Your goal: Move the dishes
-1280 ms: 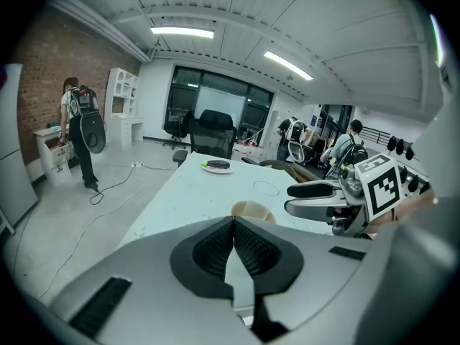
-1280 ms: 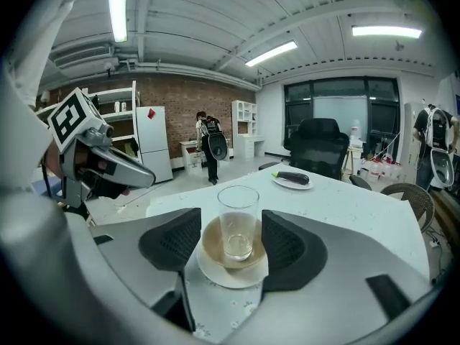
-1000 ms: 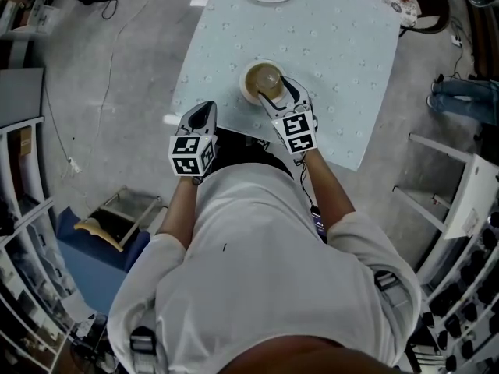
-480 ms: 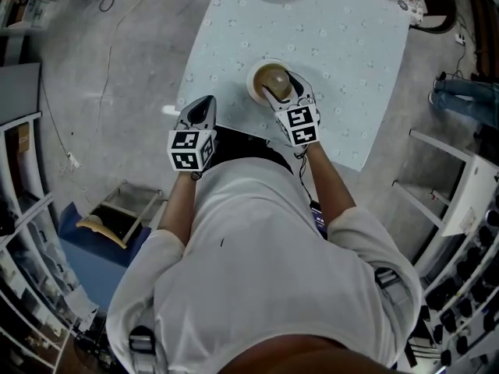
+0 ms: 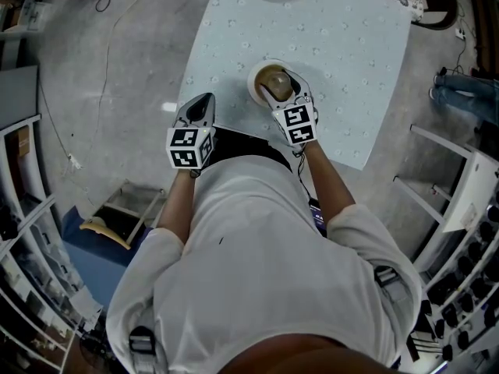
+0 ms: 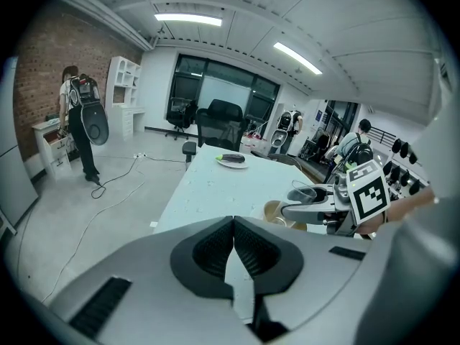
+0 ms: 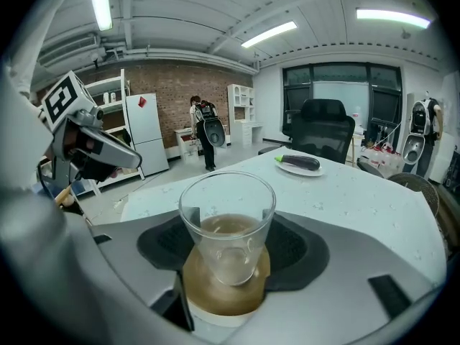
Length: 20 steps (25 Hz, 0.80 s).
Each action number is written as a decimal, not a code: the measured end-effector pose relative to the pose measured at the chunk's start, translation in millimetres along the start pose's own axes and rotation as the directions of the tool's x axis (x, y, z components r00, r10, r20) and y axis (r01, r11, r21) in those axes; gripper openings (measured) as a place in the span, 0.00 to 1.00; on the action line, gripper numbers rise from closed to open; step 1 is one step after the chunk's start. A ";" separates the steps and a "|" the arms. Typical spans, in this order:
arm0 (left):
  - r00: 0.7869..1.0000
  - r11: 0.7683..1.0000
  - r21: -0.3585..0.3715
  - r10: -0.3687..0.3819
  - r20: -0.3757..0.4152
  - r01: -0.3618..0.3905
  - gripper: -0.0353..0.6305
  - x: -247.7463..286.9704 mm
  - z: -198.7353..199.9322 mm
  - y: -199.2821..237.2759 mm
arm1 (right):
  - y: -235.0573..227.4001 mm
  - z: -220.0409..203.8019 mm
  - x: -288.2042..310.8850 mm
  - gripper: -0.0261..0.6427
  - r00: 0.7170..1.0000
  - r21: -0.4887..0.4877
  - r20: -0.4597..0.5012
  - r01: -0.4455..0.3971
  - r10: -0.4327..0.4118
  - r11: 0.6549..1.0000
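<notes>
My right claw is set wide on a clear glass, its pads against the glass's sides. The jaws have just been closing a little around it. The glass hangs upright over a bowl with a brown inside and a cream rim. My left claw is pressed fully together with nothing in it.

From the head view the bowl sits near the close edge of the pale worktop. The left claw is at its 8 o'clock, by the worktop's corner. Each claw carries a cube printed with black-and-white square markers.

At 12 o'clock, at the far edge, a plate carries a dark aubergine. Only the right gripper view shows the brick wall, a white fridge with a small red mark and a person wearing a backpack. Only the left gripper view gives me the glass side-on, above the bowl's rim
</notes>
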<state>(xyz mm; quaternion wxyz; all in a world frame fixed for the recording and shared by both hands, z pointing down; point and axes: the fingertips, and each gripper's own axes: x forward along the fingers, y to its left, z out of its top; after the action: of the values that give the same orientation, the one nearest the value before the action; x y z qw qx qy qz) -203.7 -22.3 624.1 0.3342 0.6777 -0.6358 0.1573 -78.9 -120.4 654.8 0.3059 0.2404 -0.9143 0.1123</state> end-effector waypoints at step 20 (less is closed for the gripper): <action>0.997 0.996 0.055 -0.067 -0.033 0.068 0.08 19.4 10.5 -12.8 | -8.7 23.0 -14.3 0.45 0.997 0.013 0.061 0.044 -0.044 0.999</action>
<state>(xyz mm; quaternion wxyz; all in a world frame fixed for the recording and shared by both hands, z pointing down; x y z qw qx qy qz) -190.8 -44.2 625.6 0.3298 0.7055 -0.6026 0.1742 -76.1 -130.6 628.5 0.2786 0.2655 -0.9172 0.1033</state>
